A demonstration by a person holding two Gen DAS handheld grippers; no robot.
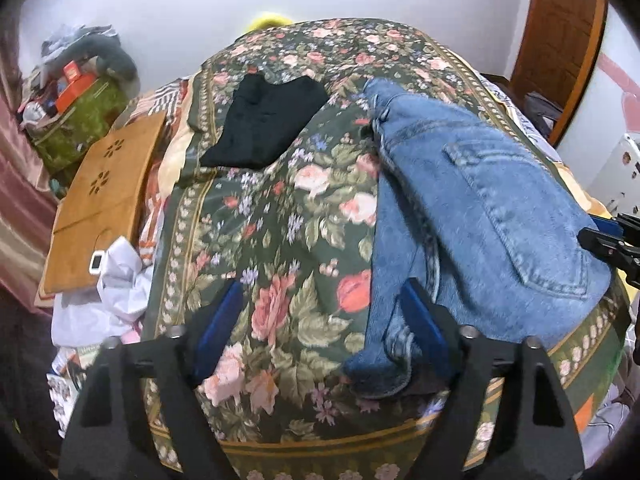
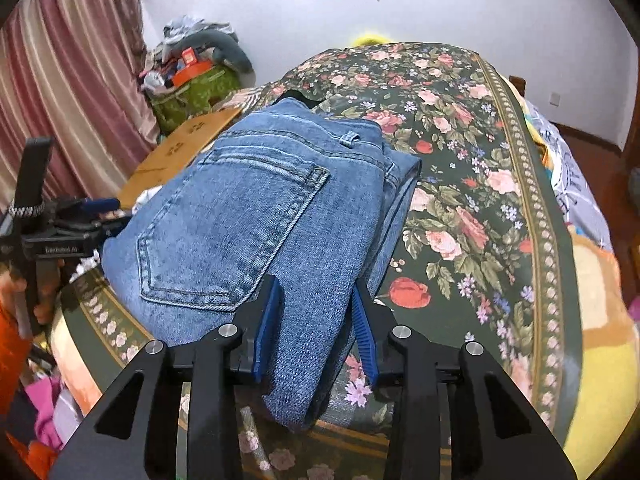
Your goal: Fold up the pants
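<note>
Blue denim pants (image 2: 256, 216), folded in a bundle, back pocket up, on bed

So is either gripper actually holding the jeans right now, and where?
The right gripper straddles the near folded end of the jeans, jaws not visibly pinching. The left gripper is open over the floral bedspread, holding nothing.
</note>
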